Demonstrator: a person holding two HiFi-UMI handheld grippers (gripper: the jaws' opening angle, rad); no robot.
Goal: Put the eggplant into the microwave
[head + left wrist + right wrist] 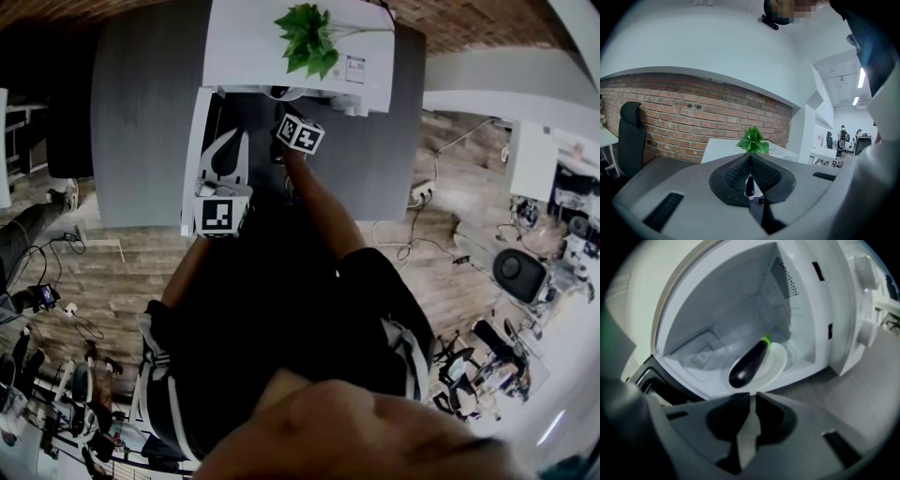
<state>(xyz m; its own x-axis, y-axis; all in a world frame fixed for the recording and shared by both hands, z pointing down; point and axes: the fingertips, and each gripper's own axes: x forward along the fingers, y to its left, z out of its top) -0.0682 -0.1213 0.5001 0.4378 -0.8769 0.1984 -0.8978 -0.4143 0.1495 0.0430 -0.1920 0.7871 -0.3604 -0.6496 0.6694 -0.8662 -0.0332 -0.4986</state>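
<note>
Lying inside the microwave [825, 310], the eggplant [749, 364] looks slippery; take its thick middle. Right claw [752, 397] released, left claw [750, 157] clenched empty.

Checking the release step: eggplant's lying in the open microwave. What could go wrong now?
The eggplant lies on the plate with its dark end at the front rim; it might roll out or block the door. The right gripper, slightly open and empty, sits close before the microwave; a stray move could nudge the eggplant.
</note>
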